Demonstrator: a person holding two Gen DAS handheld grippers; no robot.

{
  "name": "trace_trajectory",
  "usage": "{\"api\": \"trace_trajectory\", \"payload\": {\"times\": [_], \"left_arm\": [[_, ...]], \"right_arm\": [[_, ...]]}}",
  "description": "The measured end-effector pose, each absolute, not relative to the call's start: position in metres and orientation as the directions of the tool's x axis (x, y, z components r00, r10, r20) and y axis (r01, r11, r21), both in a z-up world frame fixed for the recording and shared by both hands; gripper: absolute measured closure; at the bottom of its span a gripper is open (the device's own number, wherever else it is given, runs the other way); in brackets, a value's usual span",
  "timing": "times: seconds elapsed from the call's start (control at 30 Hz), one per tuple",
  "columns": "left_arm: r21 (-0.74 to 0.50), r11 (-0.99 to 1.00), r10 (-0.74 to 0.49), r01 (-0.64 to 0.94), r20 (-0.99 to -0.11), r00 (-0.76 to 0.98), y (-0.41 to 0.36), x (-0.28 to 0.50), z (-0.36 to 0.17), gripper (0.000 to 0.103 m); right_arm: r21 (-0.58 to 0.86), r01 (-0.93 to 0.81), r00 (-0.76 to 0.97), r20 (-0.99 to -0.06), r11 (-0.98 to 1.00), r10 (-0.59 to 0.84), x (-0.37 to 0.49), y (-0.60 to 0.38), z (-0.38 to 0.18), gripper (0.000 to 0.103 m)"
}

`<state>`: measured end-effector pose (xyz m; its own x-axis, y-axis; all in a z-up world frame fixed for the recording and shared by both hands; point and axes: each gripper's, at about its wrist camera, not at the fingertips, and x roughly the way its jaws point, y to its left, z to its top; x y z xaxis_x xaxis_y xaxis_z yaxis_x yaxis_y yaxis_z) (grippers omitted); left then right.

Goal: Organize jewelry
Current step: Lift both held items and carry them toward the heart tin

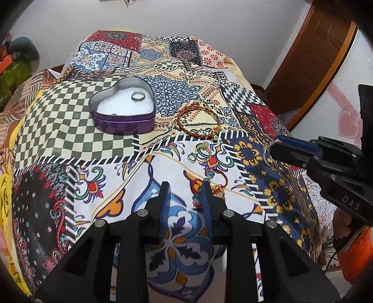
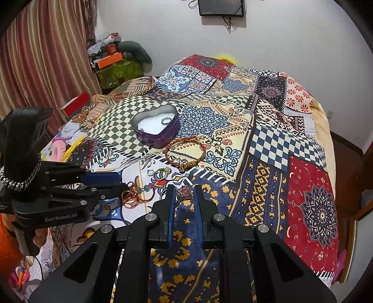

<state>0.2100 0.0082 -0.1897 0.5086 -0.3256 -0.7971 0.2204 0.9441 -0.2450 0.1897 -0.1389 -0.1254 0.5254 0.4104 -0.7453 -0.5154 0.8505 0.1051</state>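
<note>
A purple heart-shaped tin (image 1: 123, 121) (image 2: 156, 137) with white lining stands open on the patterned cloth; a silver ring (image 1: 138, 96) (image 2: 166, 120) lies in it. A red-and-gold cord bracelet (image 1: 198, 121) (image 2: 185, 151) lies to its right. Small gold and silver rings (image 1: 200, 151) (image 2: 160, 172) lie nearer. A red beaded bracelet (image 1: 216, 184) (image 2: 136, 197) lies by my left gripper (image 1: 185, 186) (image 2: 121, 181), which is open and empty. My right gripper (image 2: 184, 188) (image 1: 274, 149) is shut on a ring with a dark ornate top (image 2: 184, 194) (image 1: 268, 153).
The patchwork cloth (image 2: 268, 139) covers a bed. Striped curtains (image 2: 46, 58) hang at the left, with boxes and clutter (image 2: 112, 60) beside them. A wooden door (image 1: 312, 53) stands at the right. A screen (image 2: 221, 8) hangs on the back wall.
</note>
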Motion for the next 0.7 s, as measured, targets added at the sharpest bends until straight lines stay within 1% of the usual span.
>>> {"api": "trace_trajectory", "payload": {"times": [0.2,0.23,0.27,0.3,0.5,0.7], "left_arm": [[-0.245,0.937,-0.341,0.249,-0.793,0.505,-0.003,0.219,-0.192,0.078],[-0.24,0.936,-0.341,0.256,-0.792,0.507,-0.005,0.22,-0.193,0.081],[-0.23,0.938,-0.336,0.259,-0.789,0.514,-0.006,0.22,-0.193,0.095],[-0.221,0.939,-0.33,0.263,-0.791,0.514,-0.008,0.22,-0.193,0.098],[-0.225,0.946,-0.319,0.234,-0.774,0.547,-0.001,0.218,-0.184,0.098],[-0.211,0.952,-0.306,0.223,-0.725,0.618,0.015,0.208,-0.151,0.098]], "right_arm": [[0.104,-0.515,0.525,-0.747,0.851,0.408,0.19,-0.139,-0.126,0.089],[0.104,-0.514,0.524,-0.747,0.851,0.408,0.19,-0.139,-0.126,0.089],[0.105,-0.514,0.525,-0.747,0.852,0.408,0.19,-0.139,-0.126,0.089],[0.104,-0.513,0.525,-0.747,0.852,0.408,0.19,-0.139,-0.126,0.089],[0.103,-0.51,0.536,-0.739,0.854,0.409,0.19,-0.139,-0.12,0.089],[0.108,-0.508,0.551,-0.722,0.855,0.419,0.192,-0.136,-0.11,0.089]]}}
